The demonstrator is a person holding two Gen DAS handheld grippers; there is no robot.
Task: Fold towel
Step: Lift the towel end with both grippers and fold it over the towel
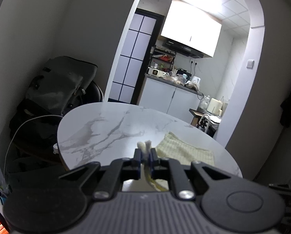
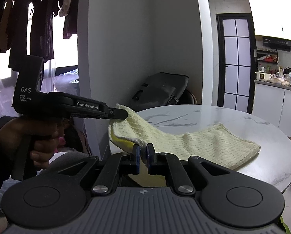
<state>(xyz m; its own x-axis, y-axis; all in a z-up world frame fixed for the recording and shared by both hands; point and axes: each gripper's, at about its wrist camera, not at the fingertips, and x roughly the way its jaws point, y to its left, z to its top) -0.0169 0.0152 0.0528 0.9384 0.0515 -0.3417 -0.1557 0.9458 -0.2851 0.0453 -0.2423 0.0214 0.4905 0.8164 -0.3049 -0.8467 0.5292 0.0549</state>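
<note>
The pale yellow waffle-weave cotton towel [image 2: 194, 142] lies partly on the round white marble-patterned counter [image 2: 223, 117], its long axis running in the right wrist view from about 10 o'clock, where one corner is lifted off the counter's edge, down to about 4 o'clock, where the far end rests flat on the stone. The left tongs [image 2: 124, 114] pinch that raised corner, pressed together on the cloth; in the left wrist view a tuft of the fabric sticks out between their blue pads [image 1: 138, 157]. The right tongs [image 2: 143, 154] sit at the near hem, around 6 o'clock of the towel; their pads look nearly together with cloth at the gap, though I cannot tell whether they truly grip it. Both tongs are at the near end, so the fold probably carries this end toward 4 o'clock, over the resting part.
</note>
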